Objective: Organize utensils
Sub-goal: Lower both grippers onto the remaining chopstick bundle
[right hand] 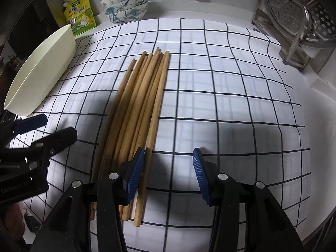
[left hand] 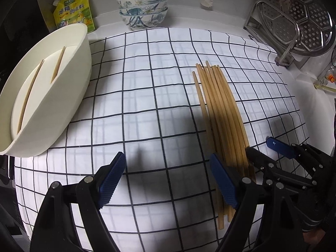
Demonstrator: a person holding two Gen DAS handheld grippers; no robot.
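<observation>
Several wooden chopsticks (left hand: 220, 115) (right hand: 136, 109) lie side by side on the checked cloth (left hand: 147, 84). In the left wrist view a white basin (left hand: 69, 84) at the left holds two chopsticks (left hand: 31, 92). My left gripper (left hand: 168, 180) hangs open over bare cloth, its right finger over the bundle's near ends. My right gripper (right hand: 168, 176) is open at the bundle's right edge; the outermost chopstick lies just inside its left pad (right hand: 135, 176), not pinched. Each gripper shows in the other view: right gripper (left hand: 267, 150), left gripper (right hand: 48, 129).
Stacked patterned bowls (left hand: 142, 10) (right hand: 126, 6) and a yellow seasoning packet (left hand: 73, 8) stand at the back. A metal rack with a perforated steamer plate (left hand: 294, 21) fills the back right. A white brush (left hand: 208, 0) hangs on the wall. The basin (right hand: 42, 73) edges the cloth's left.
</observation>
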